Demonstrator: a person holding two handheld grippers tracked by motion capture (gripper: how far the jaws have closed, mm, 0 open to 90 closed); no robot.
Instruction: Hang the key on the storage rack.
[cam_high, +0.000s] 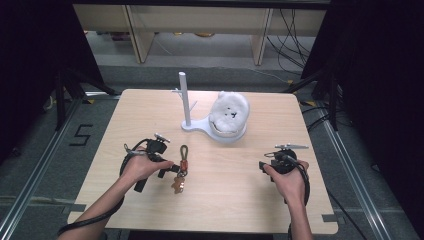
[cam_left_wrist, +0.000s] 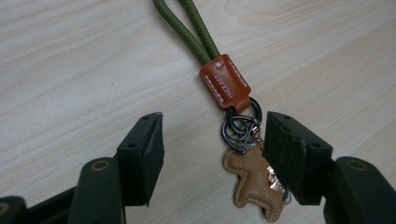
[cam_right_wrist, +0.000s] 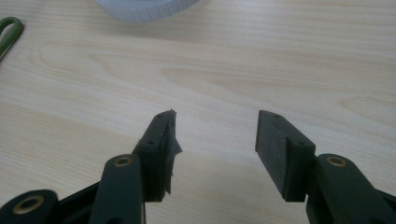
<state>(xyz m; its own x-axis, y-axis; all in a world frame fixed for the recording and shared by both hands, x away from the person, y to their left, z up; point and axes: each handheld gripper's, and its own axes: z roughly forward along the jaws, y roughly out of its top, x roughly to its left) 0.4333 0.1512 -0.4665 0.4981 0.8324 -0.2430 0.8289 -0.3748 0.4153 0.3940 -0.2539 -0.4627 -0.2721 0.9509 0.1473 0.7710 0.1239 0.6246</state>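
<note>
The left hand-held gripper (cam_left_wrist: 212, 140) is hovering low over the keychain (cam_left_wrist: 233, 135), its two black jaws standing well apart and pressing on nothing. In the left gripper view the metal rings and the tan leather figure are lying between the jaws, close against the right-hand one (whether that jaw is touching the figure cannot be told). The keychain is lying flat on the tabletop (cam_high: 240, 200), in the near left part of it, and its green cord loop is running away from the jaws past an orange leather tab. In the high view the same keychain (cam_high: 181, 170) is showing just beside the left hand (cam_high: 142, 167), which is gripping its tool from the side.

The right hand-held gripper (cam_right_wrist: 215, 140) is sitting over bare wood near the right edge, with its jaws likewise spread apart and nothing between them. The right hand (cam_high: 287, 175) is holding it well apart from the keychain.

Farther back, a white stand (cam_high: 186, 107) with a peg-studded post is standing upright at mid-table, and a white plush toy (cam_high: 229, 115) is resting on the stand's base, just to the right of the post.
</note>
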